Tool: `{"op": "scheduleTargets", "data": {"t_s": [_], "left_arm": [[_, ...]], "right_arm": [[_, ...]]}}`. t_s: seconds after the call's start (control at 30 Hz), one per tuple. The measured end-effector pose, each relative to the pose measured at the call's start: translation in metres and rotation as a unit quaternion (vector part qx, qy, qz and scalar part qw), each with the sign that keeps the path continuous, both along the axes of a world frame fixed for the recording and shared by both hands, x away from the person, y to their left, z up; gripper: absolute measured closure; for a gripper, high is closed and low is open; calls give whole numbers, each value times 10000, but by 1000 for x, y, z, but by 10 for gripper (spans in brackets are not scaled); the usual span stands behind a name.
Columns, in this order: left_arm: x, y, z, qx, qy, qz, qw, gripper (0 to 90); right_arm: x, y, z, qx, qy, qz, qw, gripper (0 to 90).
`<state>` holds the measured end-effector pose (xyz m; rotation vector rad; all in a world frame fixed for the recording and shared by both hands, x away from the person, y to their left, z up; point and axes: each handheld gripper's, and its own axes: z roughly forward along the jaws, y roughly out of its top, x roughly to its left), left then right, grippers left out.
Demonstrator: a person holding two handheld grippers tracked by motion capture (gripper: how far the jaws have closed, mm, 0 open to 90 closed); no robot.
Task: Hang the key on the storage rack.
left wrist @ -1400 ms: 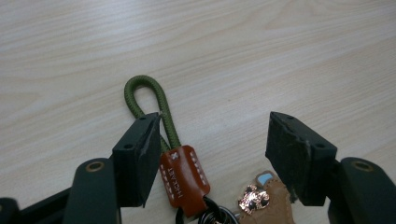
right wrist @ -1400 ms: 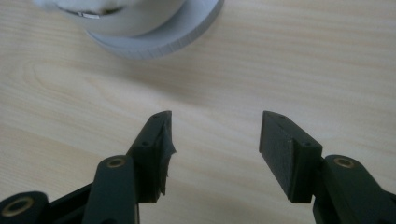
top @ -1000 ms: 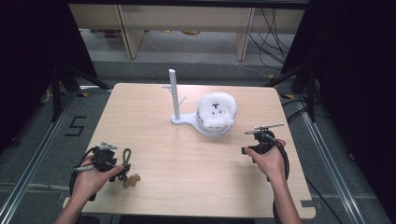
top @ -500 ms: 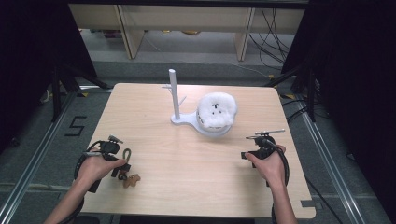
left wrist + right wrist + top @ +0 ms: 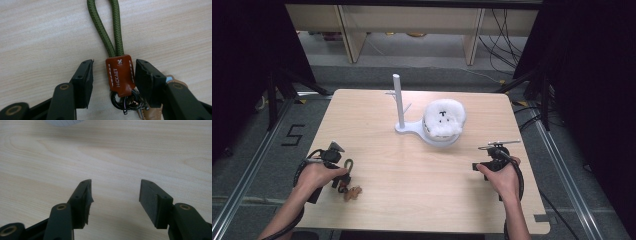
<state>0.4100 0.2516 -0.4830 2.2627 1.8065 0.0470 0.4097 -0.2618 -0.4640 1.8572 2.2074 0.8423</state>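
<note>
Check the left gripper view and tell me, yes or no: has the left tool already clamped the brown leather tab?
No: the left tool stands open, with its jaws on either side of the brown leather tab and bare table showing at the left jaw.

Your wooden table [image 5: 412, 200] carries a white stand [image 5: 401, 107] at far centre, with an upright post and short side pegs. A white plush item [image 5: 443, 120] with black marks sits on its base. On the floor to your left is a taped "5" [image 5: 293, 135]. Cables [image 5: 507, 30] trail beyond the table.
</note>
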Motion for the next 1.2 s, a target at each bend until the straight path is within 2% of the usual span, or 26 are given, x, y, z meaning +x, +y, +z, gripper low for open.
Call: {"op": "scheduleTargets", "data": {"t_s": [0.1,0.13,0.17,0.27,0.3,0.33,0.37,0.43,0.47,0.5,0.57,0.73,0.77,0.83,0.9,1.03,1.07,1.1,1.2], "left_arm": [[1,-2,1,21,81,35,10000,488],[1,-4,0,21,41,123,9999,493],[2,-3,0,97,53,7,9999,496],[1,-5,1,227,64,-35,9997,516],[0,-8,0,251,55,63,9997,530],[0,-7,1,353,46,-38,9994,548],[-1,-8,1,413,62,-75,9991,560],[-1,-10,1,508,45,-77,9987,585],[-1,-9,1,569,72,-170,9982,600],[-1,-11,1,517,125,-81,9986,614],[-1,-11,1,532,158,-77,9984,637],[-1,-11,1,542,207,-228,9981,656],[0,-11,1,550,242,-282,9978,657],[0,-11,1,561,247,-329,9976,659],[1,-9,3,627,374,-555,9958,660],[1,-10,3,662,359,-688,9948,664],[0,-11,3,665,309,-713,9948,665],[-1,-11,2,688,250,-777,9943,666],[-3,-11,3,652,214,-814,9943,668]], "right_arm": [[0,-1,-1,-48,-43,58,10000,446],[0,0,-1,-55,-60,47,10000,446],[0,0,-1,-55,-58,59,10000,446],[-1,2,1,28,5,-51,10000,446],[0,0,0,-29,-75,39,10000,445],[0,0,0,-133,-141,-37,9998,445],[-1,1,1,-237,-104,-75,9996,444],[-1,0,1,-37,-93,32,9999,444],[-1,0,0,-30,-98,30,9999,444],[-1,1,1,6,-27,-8,10000,444],[-2,0,1,9,-37,-7,10000,444],[-1,0,1,5,-54,7,10000,443],[-1,0,0,-34,-113,35,9999,442],[-1,0,0,-34,-66,83,9999,441],[-1,1,-1,-34,-92,38,9999,441],[-1,0,-2,-57,-93,20,9999,440],[-1,0,-2,-142,-106,2,9998,439],[-1,0,-1,-14,-89,43,10000,439],[-1,-2,-1,61,-83,86,9999,438]]}}
